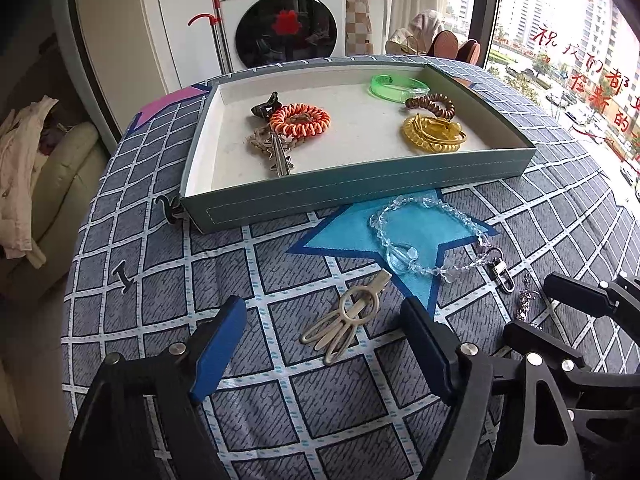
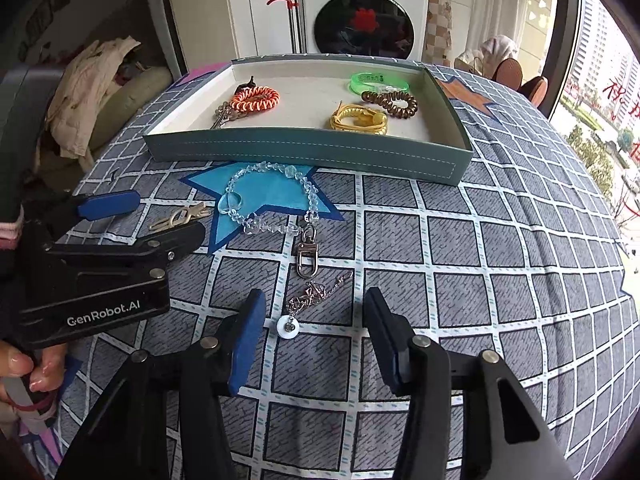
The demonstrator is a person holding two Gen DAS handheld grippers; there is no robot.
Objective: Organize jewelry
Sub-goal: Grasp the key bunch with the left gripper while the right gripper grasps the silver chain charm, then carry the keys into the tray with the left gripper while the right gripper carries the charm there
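Note:
A teal tray (image 1: 352, 192) (image 2: 304, 148) on the checked cloth holds an orange coil tie (image 1: 300, 120), a green bangle (image 1: 396, 86), a brown coil tie (image 1: 432, 105), a yellow coil (image 1: 432, 134) and a metal clip (image 1: 278, 156). A clear bead chain (image 1: 424, 236) (image 2: 272, 200) lies in front of the tray. A beige hair clip (image 1: 348, 316) (image 2: 180, 216) lies between the fingers of my open left gripper (image 1: 324, 316) (image 2: 160, 220). A silver chain with a white pendant (image 2: 304, 308) lies between the fingers of my open right gripper (image 2: 314, 312) (image 1: 536, 304).
The table's cloth (image 1: 280, 400) falls away at the left and right edges. A washing machine (image 1: 280, 12) stands behind the table, a sofa with clothes (image 1: 24, 184) at the left, a window (image 1: 580, 60) at the right.

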